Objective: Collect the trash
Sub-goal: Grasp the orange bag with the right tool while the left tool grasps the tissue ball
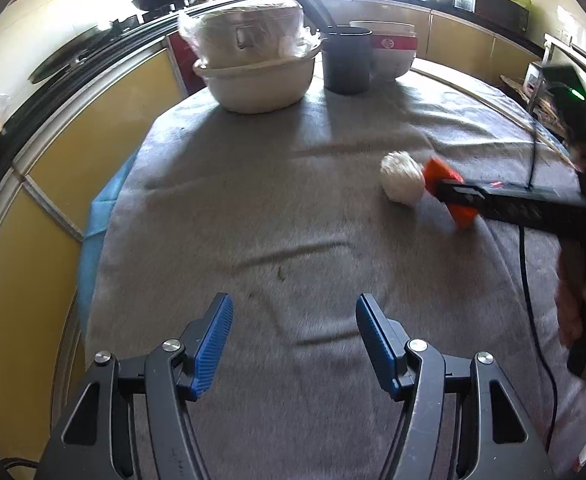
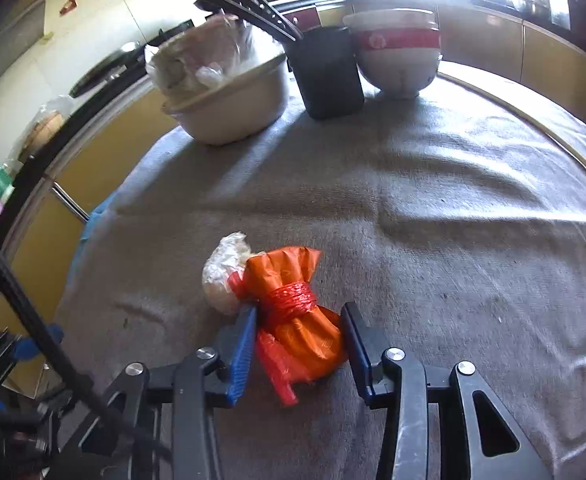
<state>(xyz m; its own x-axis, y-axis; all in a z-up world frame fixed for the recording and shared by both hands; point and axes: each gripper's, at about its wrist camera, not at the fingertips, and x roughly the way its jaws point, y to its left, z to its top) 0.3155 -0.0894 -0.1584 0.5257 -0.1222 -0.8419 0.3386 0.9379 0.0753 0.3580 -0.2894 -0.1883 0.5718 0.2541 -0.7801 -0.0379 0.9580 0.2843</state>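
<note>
An orange wrapper bundle tied with red plastic [image 2: 297,320] lies on the grey cloth, between the fingers of my right gripper [image 2: 299,344]. The jaws are open around it, the left pad touching it. A crumpled white wad [image 2: 223,272] lies just beyond it on the left. In the left wrist view the white wad [image 1: 401,178] and the orange bundle [image 1: 439,172] sit at mid right, with the right gripper's black body [image 1: 525,204] reaching over them. My left gripper [image 1: 293,340] is open and empty above bare cloth, well short of them.
At the table's far edge stand a cream basin lined with a plastic bag of trash [image 2: 229,96], a dark holder with black utensils [image 2: 329,76] and stacked red-and-white bowls [image 2: 397,52]. A black cable [image 1: 533,300] runs along the right. Yellow cabinets ring the table.
</note>
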